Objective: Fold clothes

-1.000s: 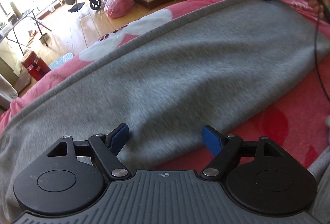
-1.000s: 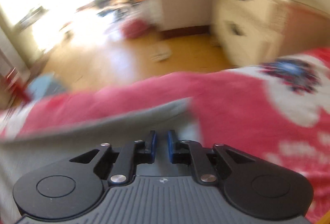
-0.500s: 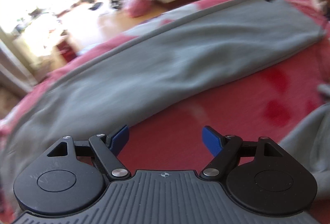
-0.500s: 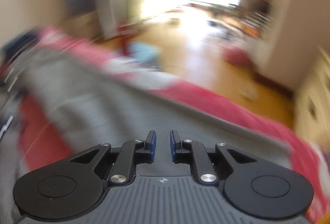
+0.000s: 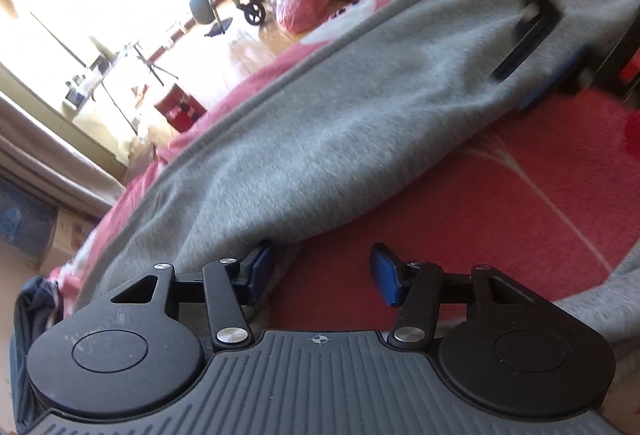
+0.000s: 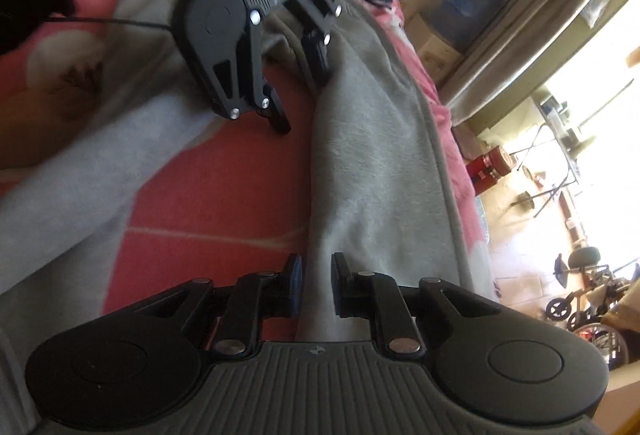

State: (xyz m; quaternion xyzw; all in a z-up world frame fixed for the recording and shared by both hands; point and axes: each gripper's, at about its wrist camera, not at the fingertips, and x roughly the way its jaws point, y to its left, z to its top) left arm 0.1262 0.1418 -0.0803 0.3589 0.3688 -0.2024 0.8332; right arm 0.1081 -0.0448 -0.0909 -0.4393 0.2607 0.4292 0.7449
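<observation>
Fleece — a grey garment [image 5: 320,123] stretches from lower left to upper right over the red blanket [image 5: 500,203]. Left gripper [image 5: 322,273], jaws just closing, half open at its edge, gripping nothing; right gripper [image 6: 316,285], just widening — a narrow gap astride the fold.

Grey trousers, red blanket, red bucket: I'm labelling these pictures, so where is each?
grey trousers [image 5: 340,107], left wrist view, middle of the leg.
red blanket [image 5: 500,211], left wrist view, bare patch beside the trousers.
red bucket [image 6: 490,163], right wrist view, its side.
</observation>
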